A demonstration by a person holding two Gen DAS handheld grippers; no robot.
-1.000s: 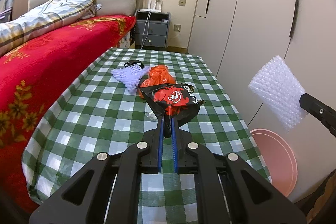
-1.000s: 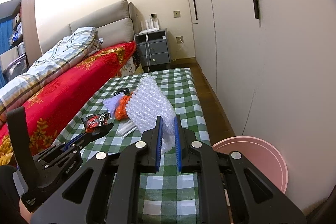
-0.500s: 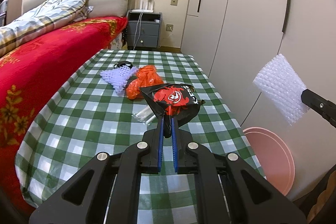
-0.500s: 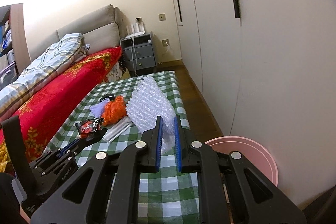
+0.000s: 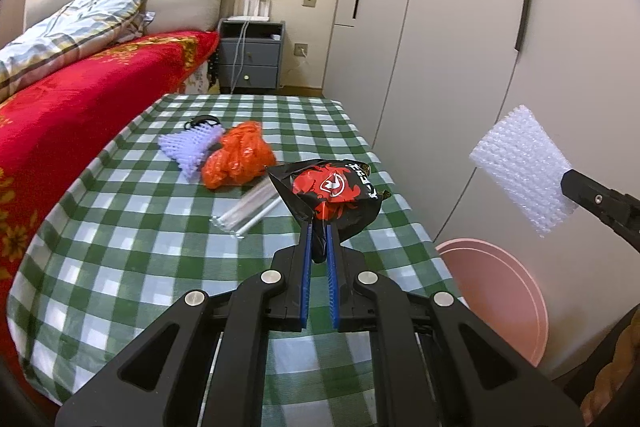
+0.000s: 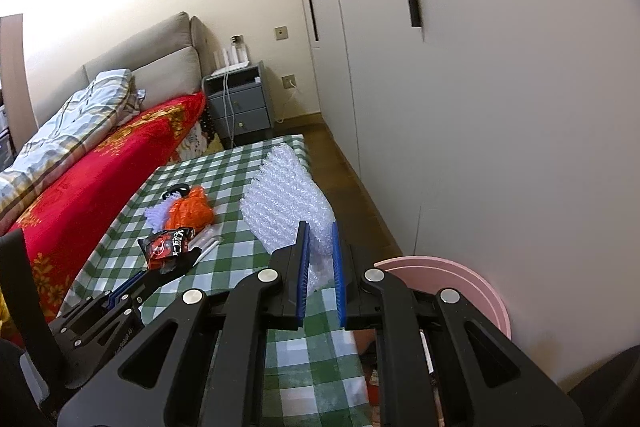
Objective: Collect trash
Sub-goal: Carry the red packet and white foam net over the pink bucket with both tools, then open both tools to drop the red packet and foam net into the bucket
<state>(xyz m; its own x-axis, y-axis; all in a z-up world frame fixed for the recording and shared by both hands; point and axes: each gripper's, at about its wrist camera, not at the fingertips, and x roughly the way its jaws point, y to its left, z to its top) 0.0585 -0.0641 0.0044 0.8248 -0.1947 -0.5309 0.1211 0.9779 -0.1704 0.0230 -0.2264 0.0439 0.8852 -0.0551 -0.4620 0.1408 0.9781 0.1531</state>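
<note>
- Bed [image 5: 80,99]: red floral cover, cut off at the left edge.
- Table [image 5: 120,227]: green check cloth; purple mesh [image 5: 188,147], orange bag [image 5: 236,157] and clear tubes [image 5: 248,207] lie on it; a small black item behind the mesh is hard to make out.
- Left gripper [image 5: 318,227]: pinching a black-and-red snack wrapper [image 5: 332,191], lifted over the table; the pinched corner is hidden.
- Pink bin [image 5: 500,291]: on the floor beside the table, partly hidden.
- Right gripper [image 6: 320,231]: clamped on bubble wrap [image 6: 288,199], held above the bin side.
</note>
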